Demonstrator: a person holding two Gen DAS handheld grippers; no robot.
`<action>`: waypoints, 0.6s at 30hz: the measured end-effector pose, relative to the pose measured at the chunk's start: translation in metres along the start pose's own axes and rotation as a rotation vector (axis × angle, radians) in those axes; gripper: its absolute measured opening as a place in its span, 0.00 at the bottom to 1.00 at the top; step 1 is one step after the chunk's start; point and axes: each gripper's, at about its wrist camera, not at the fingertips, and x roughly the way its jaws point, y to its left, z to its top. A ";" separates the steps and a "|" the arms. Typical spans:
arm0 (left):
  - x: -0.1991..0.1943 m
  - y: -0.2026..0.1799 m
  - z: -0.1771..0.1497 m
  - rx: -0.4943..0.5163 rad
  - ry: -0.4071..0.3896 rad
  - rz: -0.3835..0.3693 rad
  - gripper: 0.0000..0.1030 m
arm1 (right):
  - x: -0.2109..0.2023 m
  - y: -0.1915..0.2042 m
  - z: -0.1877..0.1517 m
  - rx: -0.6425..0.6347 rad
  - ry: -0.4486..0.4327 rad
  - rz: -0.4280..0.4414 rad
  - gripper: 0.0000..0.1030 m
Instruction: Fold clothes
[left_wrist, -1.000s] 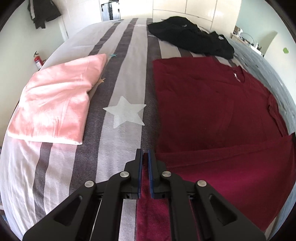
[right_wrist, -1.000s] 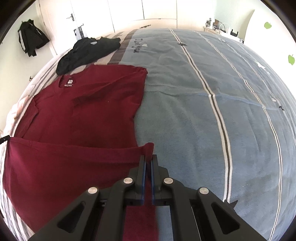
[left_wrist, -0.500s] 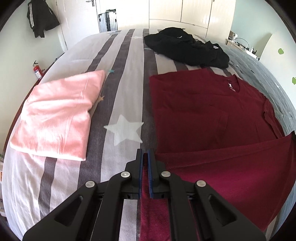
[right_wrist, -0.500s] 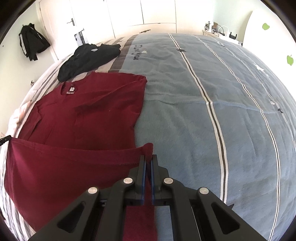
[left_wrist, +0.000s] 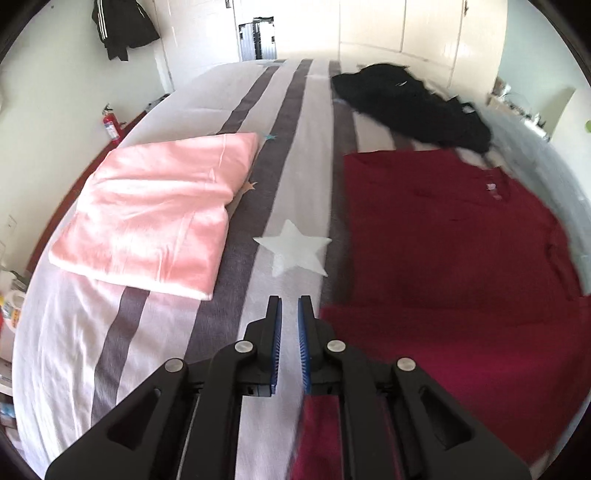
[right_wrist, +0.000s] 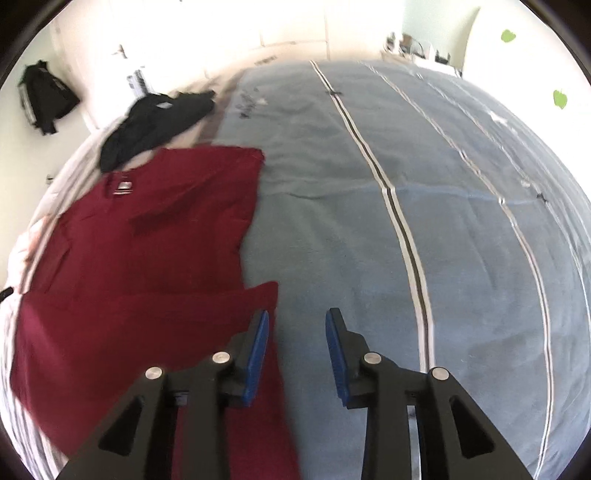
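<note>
A dark red T-shirt (left_wrist: 443, 240) (right_wrist: 147, 240) lies flat on the bed, collar at the far end, with its lower part folded up over the body (left_wrist: 461, 350) (right_wrist: 129, 332). My left gripper (left_wrist: 290, 301) hovers at the shirt's near left corner. Its jaws are opening, with a narrow gap and only the bedcover showing between the tips. Red cloth hangs beside and under its right finger. My right gripper (right_wrist: 298, 314) is at the near right corner, jaws opening wider. The cloth's edge rests against the left finger, with nothing pinched between the pads.
A folded pink garment (left_wrist: 155, 214) lies on the striped bedcover (left_wrist: 288, 147) to the left. A crumpled black garment (left_wrist: 413, 107) (right_wrist: 155, 122) sits beyond the shirt's collar. A blue blanket (right_wrist: 369, 221) covers the bed's right side. A fire extinguisher (left_wrist: 110, 125) stands by the left wall.
Both grippers were shut on the red shirt's folded edge; now both have parted and let it go, the right wider. Both have risen a little above the bed.
</note>
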 end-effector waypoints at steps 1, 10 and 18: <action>-0.010 -0.004 -0.007 0.008 -0.006 -0.037 0.07 | -0.010 0.007 -0.006 -0.024 -0.011 0.021 0.28; -0.039 -0.080 -0.098 0.111 0.091 -0.194 0.07 | -0.020 0.092 -0.089 -0.119 0.065 0.162 0.28; -0.033 -0.074 -0.140 0.075 0.132 -0.112 0.07 | -0.024 0.079 -0.130 -0.055 0.090 0.083 0.28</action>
